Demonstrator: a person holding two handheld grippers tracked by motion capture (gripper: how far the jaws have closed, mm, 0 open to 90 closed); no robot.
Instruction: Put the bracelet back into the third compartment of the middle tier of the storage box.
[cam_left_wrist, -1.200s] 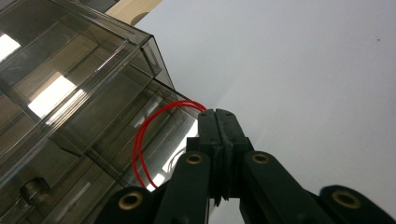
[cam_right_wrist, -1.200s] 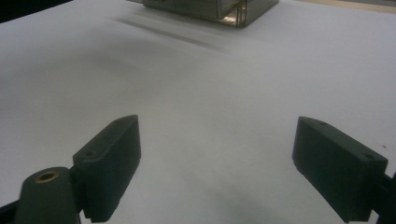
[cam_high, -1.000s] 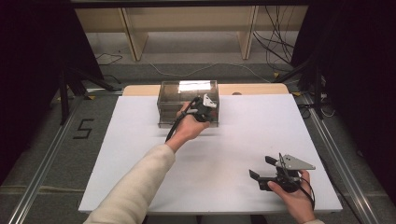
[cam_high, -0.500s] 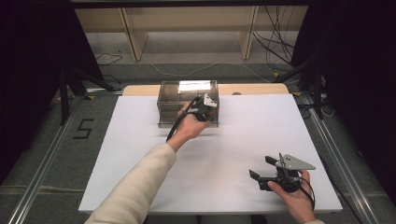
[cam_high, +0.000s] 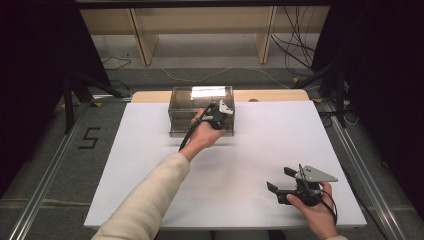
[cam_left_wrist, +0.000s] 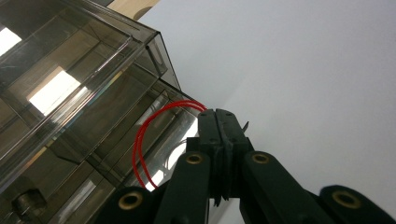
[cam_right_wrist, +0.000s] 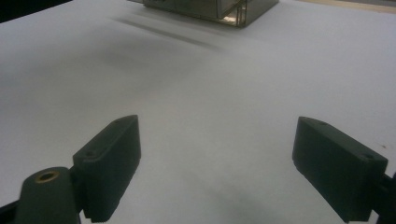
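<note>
Currently: left claw (cam_left_wrist: 219, 122) clamped on red loop (cam_left_wrist: 144, 140) at drawer box (cam_high: 200, 102), far worktop (cam_high: 150, 150) edge.
Right claw (cam_high: 281, 181) open, idle near you. Pull off-axis and you'll likely drag the light box or slip the loop.

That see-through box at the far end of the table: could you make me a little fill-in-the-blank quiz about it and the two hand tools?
1. The left gripper is shut on a ____ loop at the drawer box.
2. The right gripper has its jaws ____.
3. The box stands on a ____ table.

Missing words: red; open; white
</note>
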